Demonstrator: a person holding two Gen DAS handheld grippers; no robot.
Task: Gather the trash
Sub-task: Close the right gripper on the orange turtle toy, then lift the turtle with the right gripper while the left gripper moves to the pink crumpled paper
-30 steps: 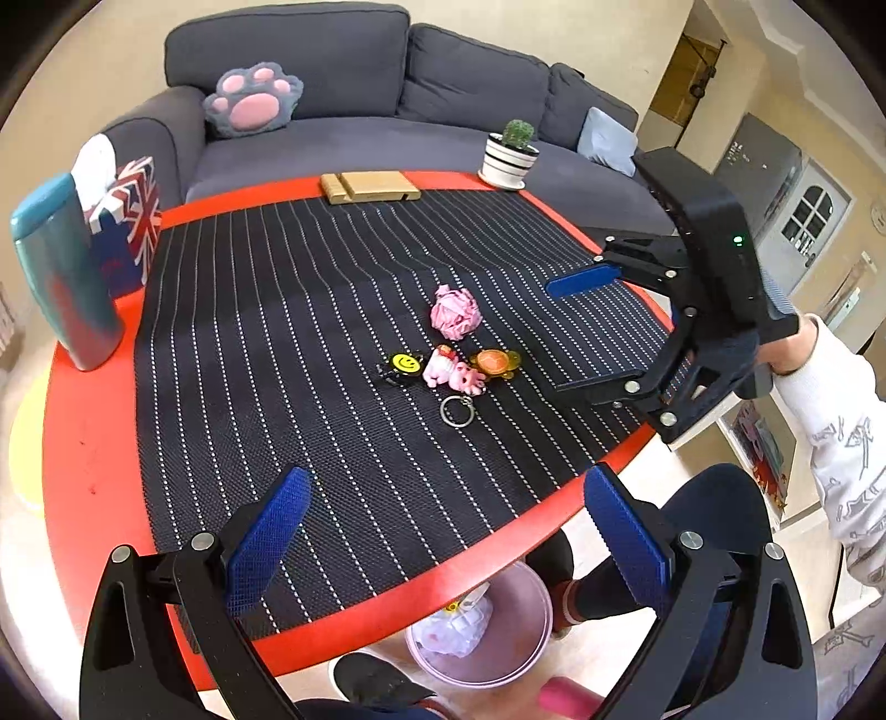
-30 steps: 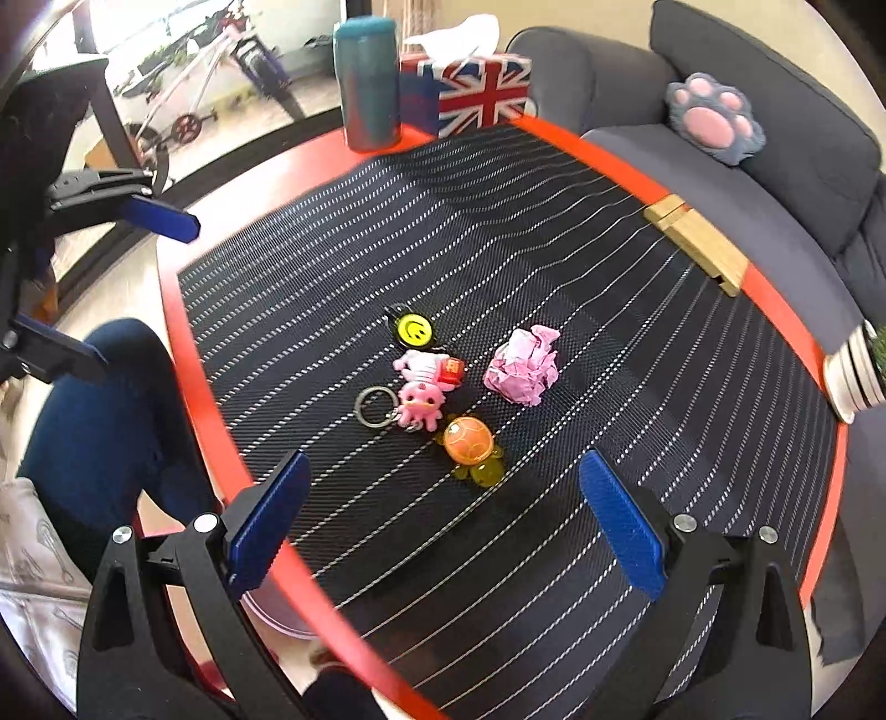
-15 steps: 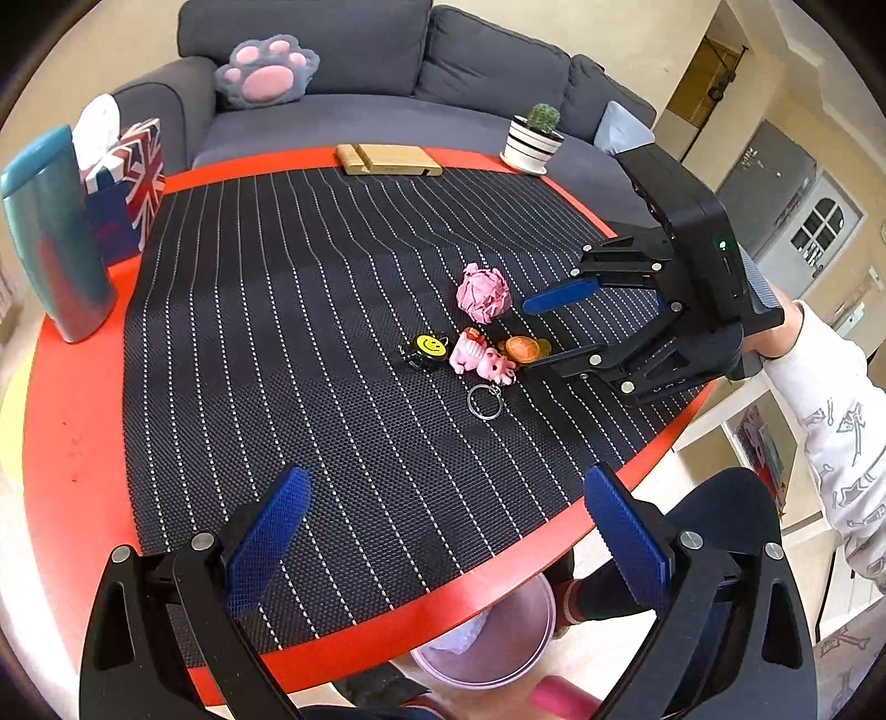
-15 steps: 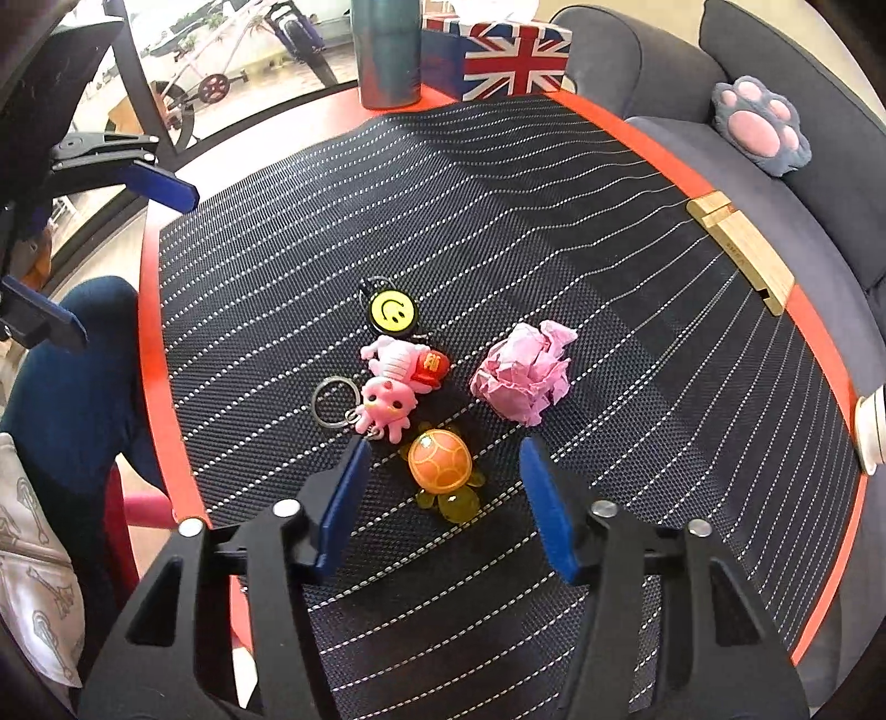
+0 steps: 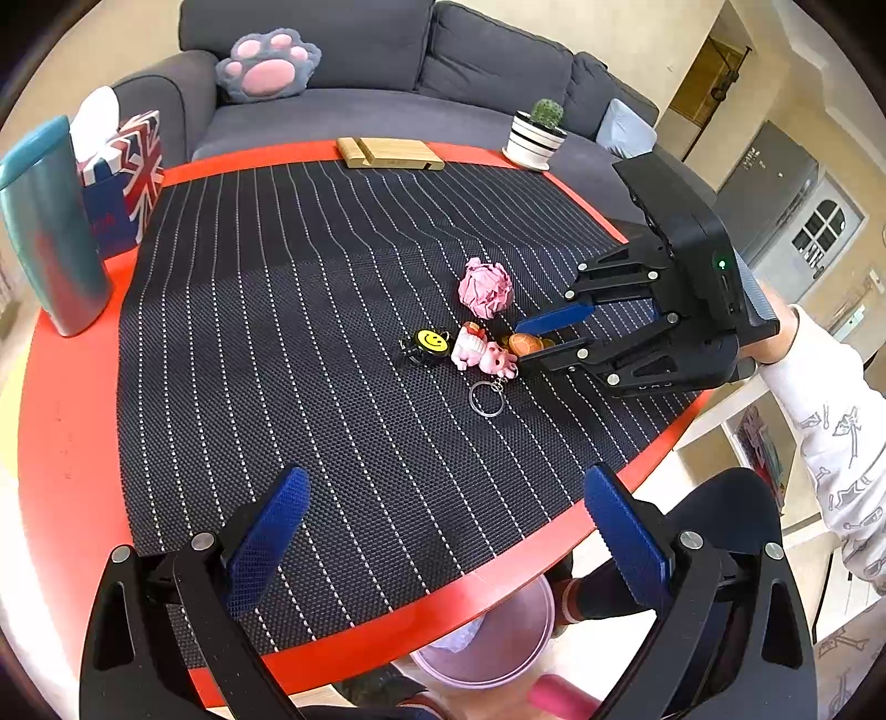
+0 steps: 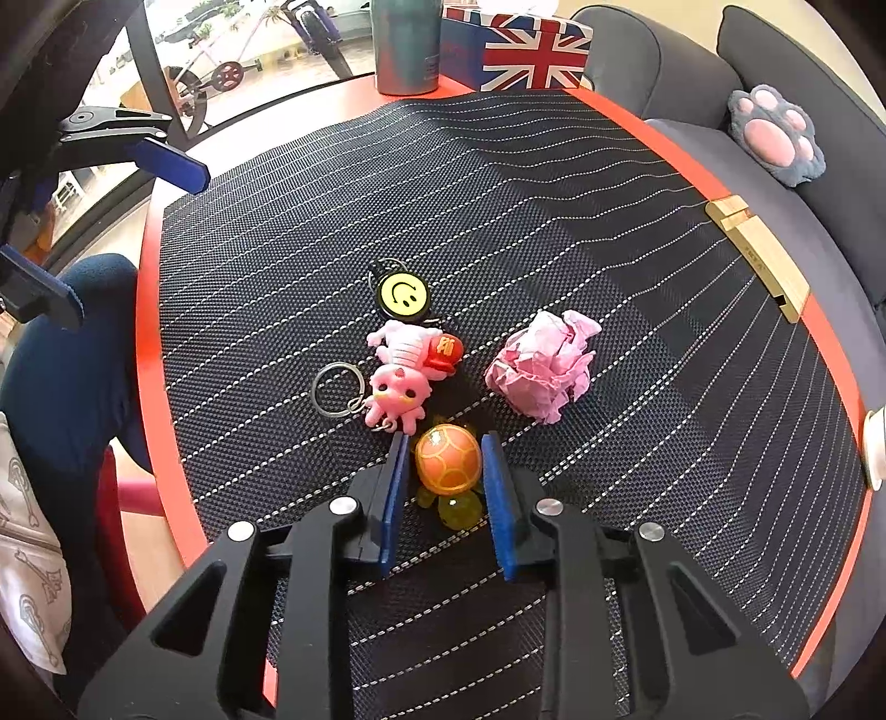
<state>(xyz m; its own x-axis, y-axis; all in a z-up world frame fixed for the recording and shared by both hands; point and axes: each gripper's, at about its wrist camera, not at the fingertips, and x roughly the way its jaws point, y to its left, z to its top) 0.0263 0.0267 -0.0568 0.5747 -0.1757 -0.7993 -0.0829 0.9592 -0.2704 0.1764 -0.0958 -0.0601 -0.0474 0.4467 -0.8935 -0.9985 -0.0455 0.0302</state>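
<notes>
Round red table (image 5: 66, 432) with black striped mat (image 5: 310, 332) on top. Big grey sofa (image 5: 387, 50) behind table, paw-shaped cushion (image 5: 268, 63) on seat, pale blue pillow (image 5: 626, 130) at far end. Cream walls (image 5: 637, 39). Open doorway (image 5: 714, 72) in right wall, grey door (image 5: 819, 227) with small arched window further right. Other side of room: big window (image 6: 266, 50), bright daylight, bicycle (image 6: 221, 72) outside. Pale floor (image 5: 620, 637) under table.
</notes>
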